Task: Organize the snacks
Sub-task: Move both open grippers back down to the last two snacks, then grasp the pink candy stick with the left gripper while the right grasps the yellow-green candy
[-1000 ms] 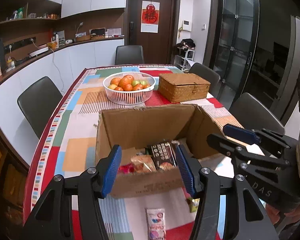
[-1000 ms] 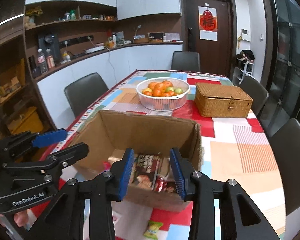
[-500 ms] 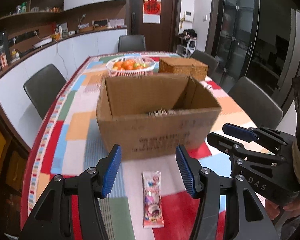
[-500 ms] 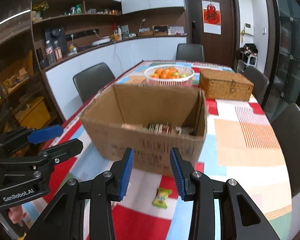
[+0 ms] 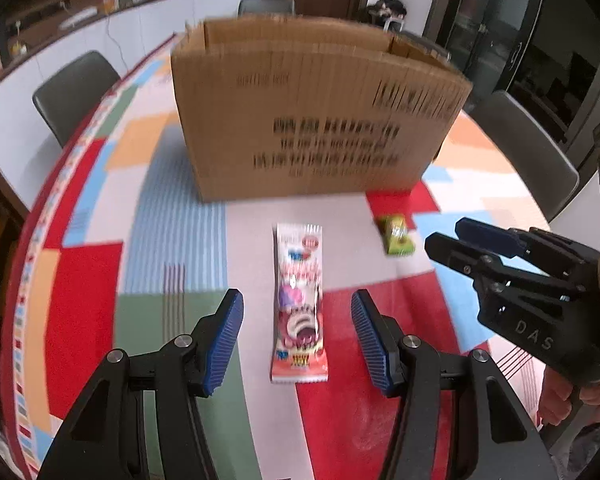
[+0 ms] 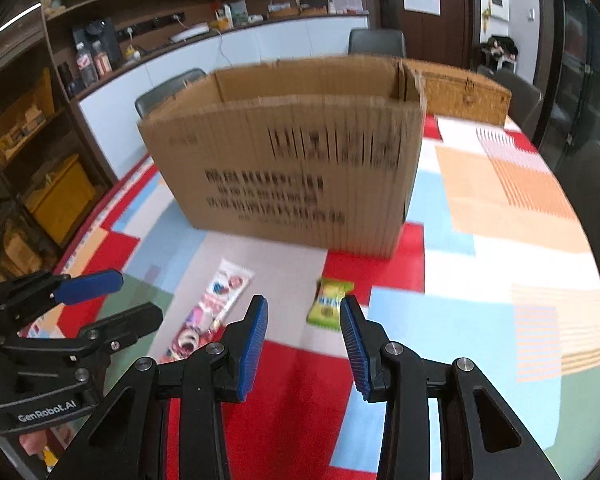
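Note:
A long pink and white snack packet (image 5: 300,304) lies flat on the tablecloth in front of a cardboard box (image 5: 312,120). My left gripper (image 5: 296,336) is open and empty, low over the packet, one finger on each side. A small green candy packet (image 6: 330,304) lies to its right, also in the left wrist view (image 5: 396,236). My right gripper (image 6: 303,336) is open and empty just before the green packet. The box (image 6: 292,160) shows only its front wall; its contents are hidden. The packet also shows in the right wrist view (image 6: 216,308).
The table (image 5: 80,288) has a colourful patchwork cloth. A wicker box (image 6: 464,92) stands behind the cardboard box. Dark chairs (image 5: 72,92) ring the table. The right gripper appears in the left wrist view (image 5: 452,240), the left gripper in the right wrist view (image 6: 112,300).
Both grippers have dropped from above the box down to table level in front of it. The box's inside has gone out of sight. The two packets are now close under the fingers.

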`<state>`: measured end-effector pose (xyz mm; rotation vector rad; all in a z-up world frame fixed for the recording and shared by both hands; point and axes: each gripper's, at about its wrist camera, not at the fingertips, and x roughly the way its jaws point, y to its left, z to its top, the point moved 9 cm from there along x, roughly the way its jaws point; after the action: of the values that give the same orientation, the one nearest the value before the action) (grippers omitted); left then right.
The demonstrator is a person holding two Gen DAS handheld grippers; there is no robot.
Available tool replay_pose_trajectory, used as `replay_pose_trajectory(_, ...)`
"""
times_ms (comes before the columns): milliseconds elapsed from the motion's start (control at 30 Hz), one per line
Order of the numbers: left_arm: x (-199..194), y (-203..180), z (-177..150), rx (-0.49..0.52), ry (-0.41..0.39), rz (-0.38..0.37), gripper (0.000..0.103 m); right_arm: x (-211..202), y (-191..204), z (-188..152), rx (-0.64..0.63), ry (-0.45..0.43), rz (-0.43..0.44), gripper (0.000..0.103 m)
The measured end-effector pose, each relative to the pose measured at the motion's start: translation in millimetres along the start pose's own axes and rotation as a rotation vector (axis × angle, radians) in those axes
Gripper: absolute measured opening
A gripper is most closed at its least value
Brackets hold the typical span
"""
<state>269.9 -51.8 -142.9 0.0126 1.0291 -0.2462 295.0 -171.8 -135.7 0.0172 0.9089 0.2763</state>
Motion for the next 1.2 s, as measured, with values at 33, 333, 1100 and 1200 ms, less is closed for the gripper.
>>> replay_pose_trajectory(33,4.6,0.8,-4.7,-0.007,0.015,0.0,0.055,3.3,-0.2,-3.6,0.001,0.013,-0.001,0.039)
replay_pose_trajectory(333,33.8,-0.9,-20.2,-0.026,0.09,-0.02,0.055,25.5,-4.1,-21.4,0.017,0.085,-0.015,0.039)
replay_pose_trajectory(1100,64.1,-4.6,-8.6,0.014,0.08,0.035,0.038,76.6,-16.1,-9.1,-0.01,0.127,-0.071,0.037)
replay_pose_trajectory(1200,64.5,-4.7,-7.3,0.029,0.078,0.039,0.033,79.0,-13.3,-10.0,-0.033,0.124,-0.106,0.028)
